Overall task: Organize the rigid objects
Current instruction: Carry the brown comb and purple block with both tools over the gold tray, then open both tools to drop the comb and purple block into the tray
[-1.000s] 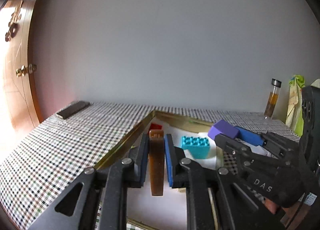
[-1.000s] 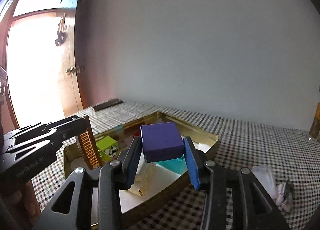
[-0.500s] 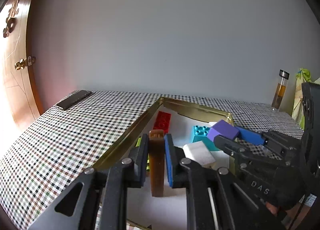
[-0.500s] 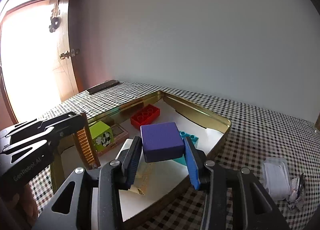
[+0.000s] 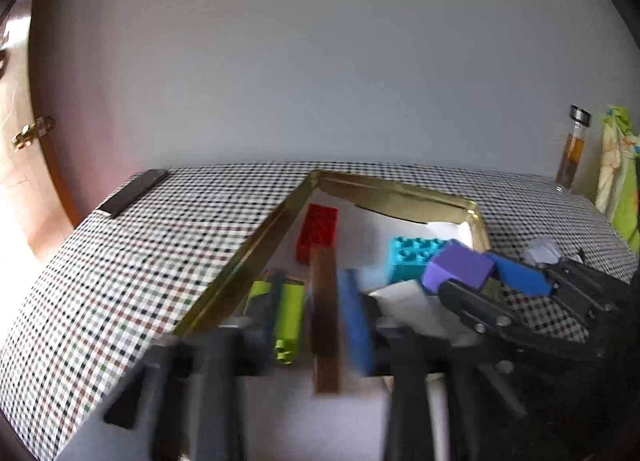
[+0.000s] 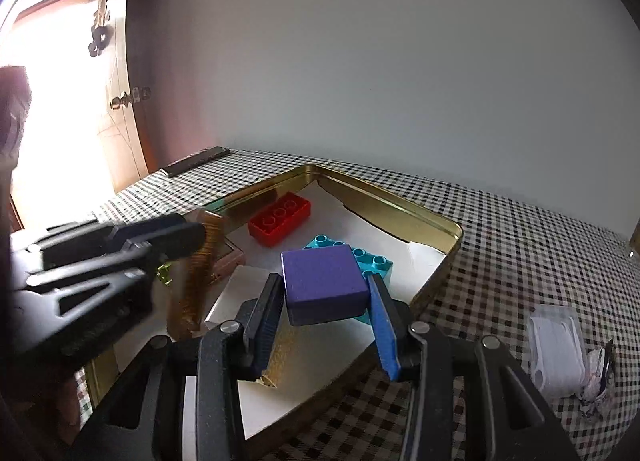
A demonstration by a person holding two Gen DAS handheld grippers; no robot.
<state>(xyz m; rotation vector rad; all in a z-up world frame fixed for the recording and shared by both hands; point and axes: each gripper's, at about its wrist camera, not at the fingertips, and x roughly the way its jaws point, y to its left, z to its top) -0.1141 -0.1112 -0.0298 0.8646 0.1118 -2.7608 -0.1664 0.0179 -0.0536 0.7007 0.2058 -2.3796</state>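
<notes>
free: checked tablecloth [image 5: 132, 273] left of tin | blocked: tin [image 6: 436, 221] floor, bricks crowd

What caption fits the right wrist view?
Right gripper holds a purple block above the gold tin.

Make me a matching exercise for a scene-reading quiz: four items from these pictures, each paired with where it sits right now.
Items:
1. purple block
2. red brick
3. brown comb
4. flat dark bar

Places:
A. on the checked cloth, outside the tin
B. between the left claw's just-opening jaws
C. clamped in the right claw
D. lying in the gold tin, near its far corner

Pairs: 1-C, 2-D, 3-B, 4-A
</notes>
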